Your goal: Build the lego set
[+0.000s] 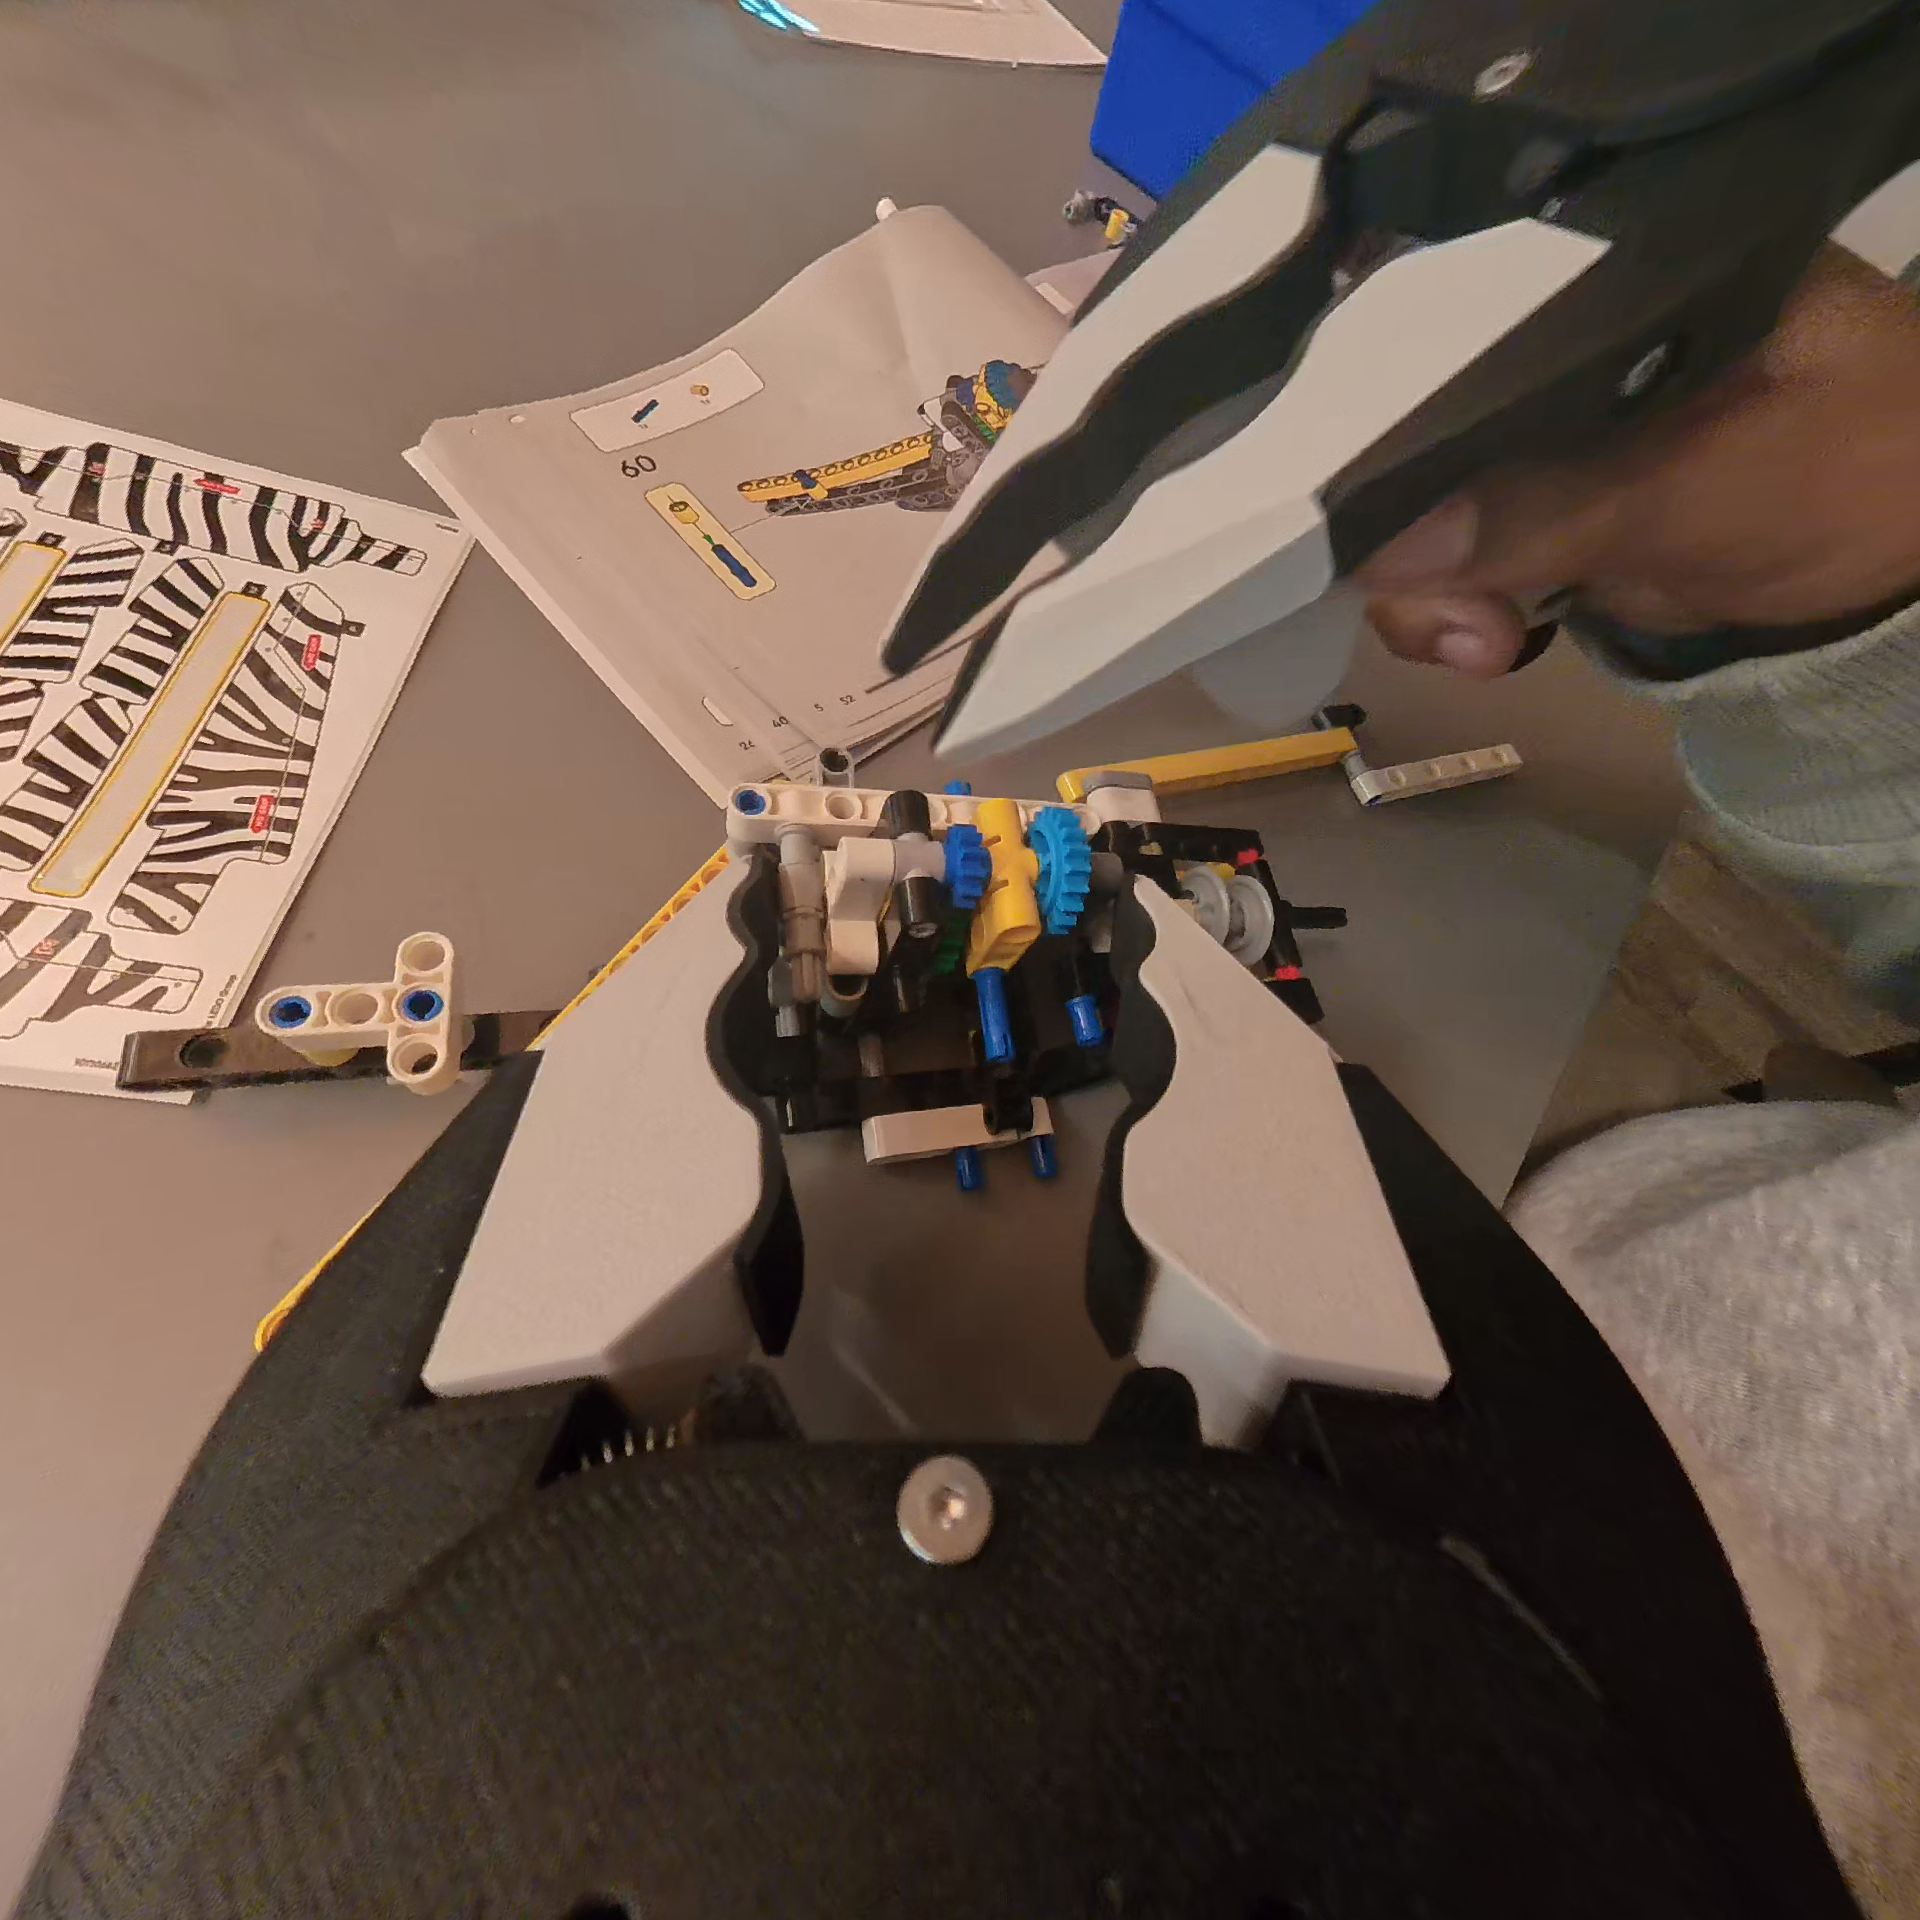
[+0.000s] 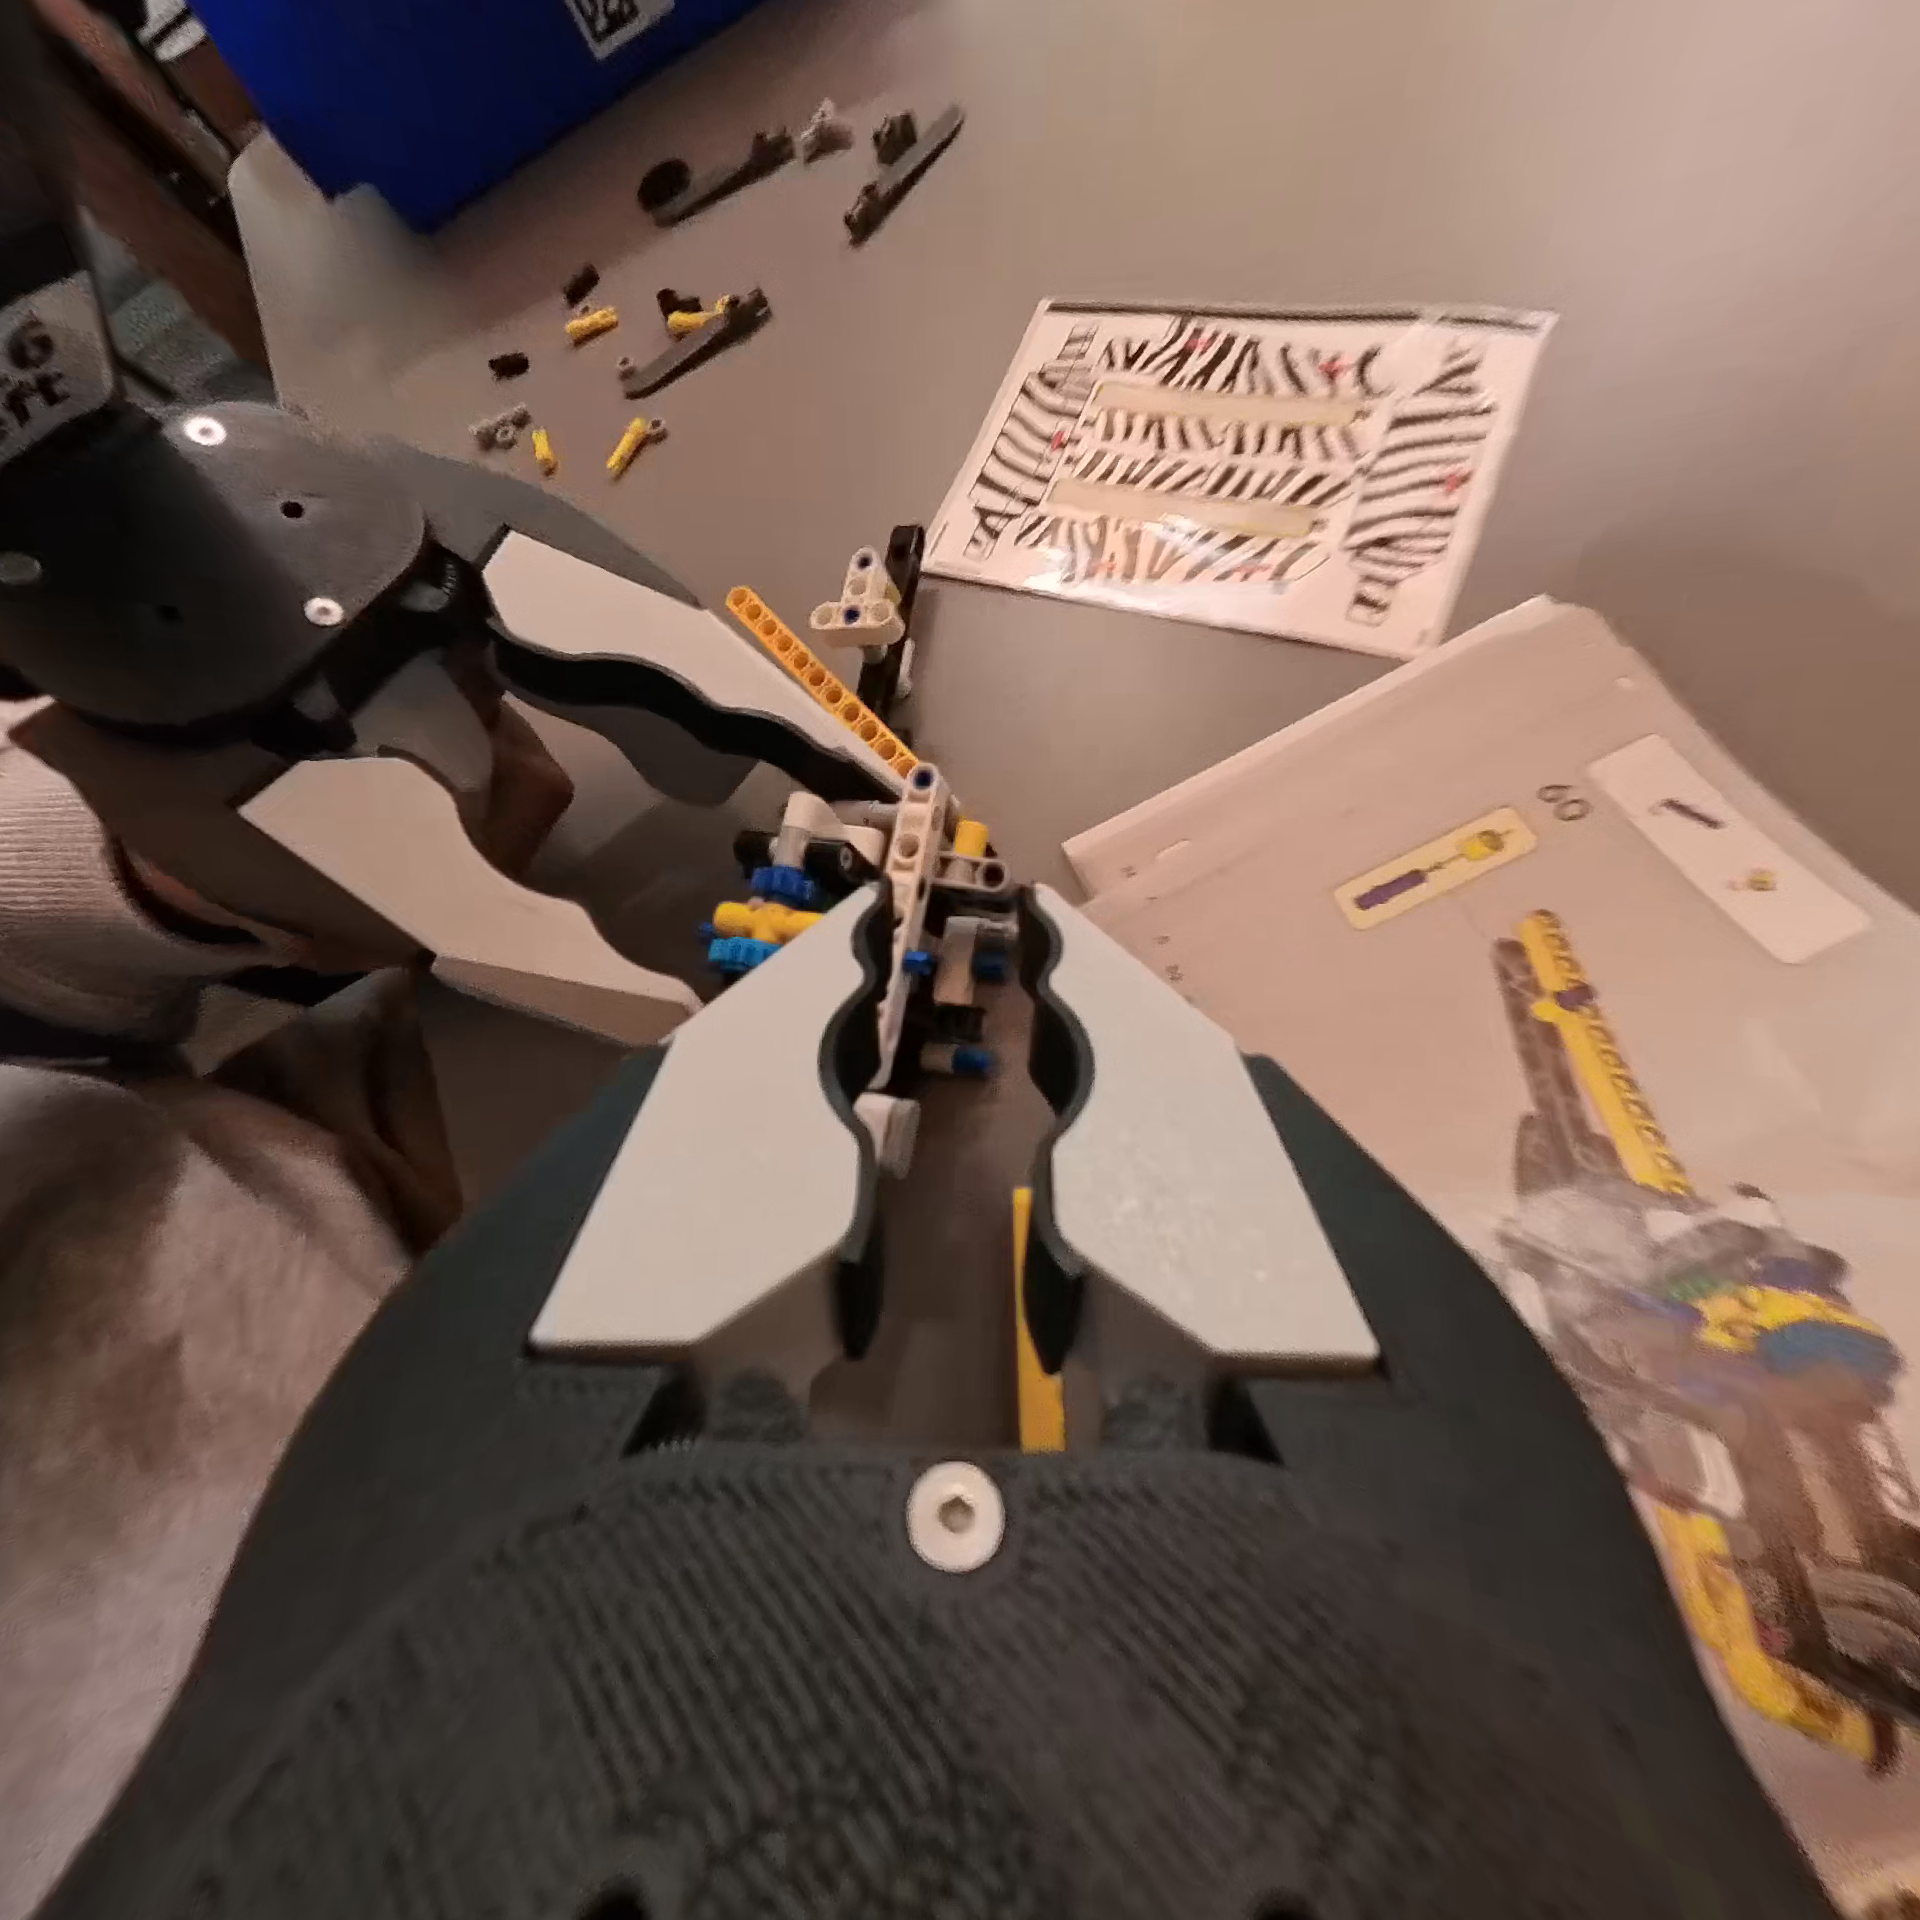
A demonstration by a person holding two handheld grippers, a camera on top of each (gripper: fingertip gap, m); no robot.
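A matte grey tabletop fills both views; wooden flooring shows at three o'clock, dimly lit.

Grey table, bearing: open instruction booklet; zebra-striped sticker sheet; white T-shaped piece on black beam; scattered small pieces; blue box.

Zebra-striped black-and-white sticker sheet, grey table, blue bin — yellow beam, blue gears.
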